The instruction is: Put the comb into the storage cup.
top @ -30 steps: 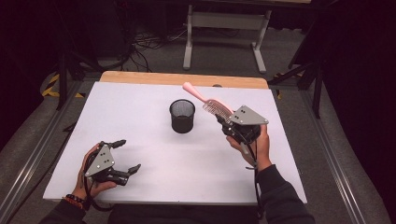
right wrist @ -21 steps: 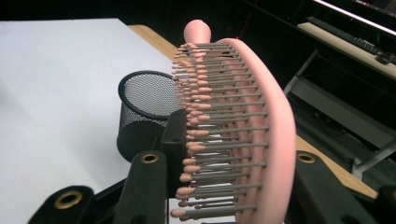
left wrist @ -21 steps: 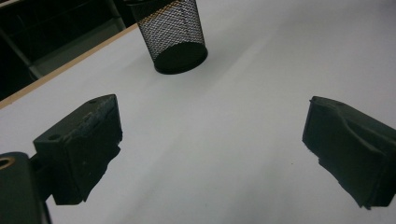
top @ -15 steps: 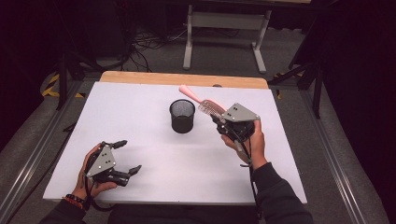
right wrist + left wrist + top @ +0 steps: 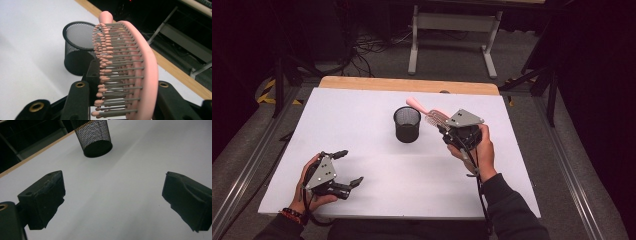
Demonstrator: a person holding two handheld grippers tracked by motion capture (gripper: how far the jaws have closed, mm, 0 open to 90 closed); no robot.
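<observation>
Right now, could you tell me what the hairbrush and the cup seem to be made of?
Hairbrush: pink body, probably matte plastic; thin grey pins with pink ball tips look like metal. Cup: black wire mesh, likely painted metal; its see-through weave shows.

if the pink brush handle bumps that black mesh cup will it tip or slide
The black wire-mesh pen cup looks light, so it would likely slide or tip easily. It stands taller than wide and appears empty. The pink bristle hairbrush, clamped in the right gripper, seems rigid enough to push it.

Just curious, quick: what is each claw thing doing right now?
Left gripper: open, holding nothing.
Right gripper: shut on the pink plastic pin-bristled hairbrush.
</observation>
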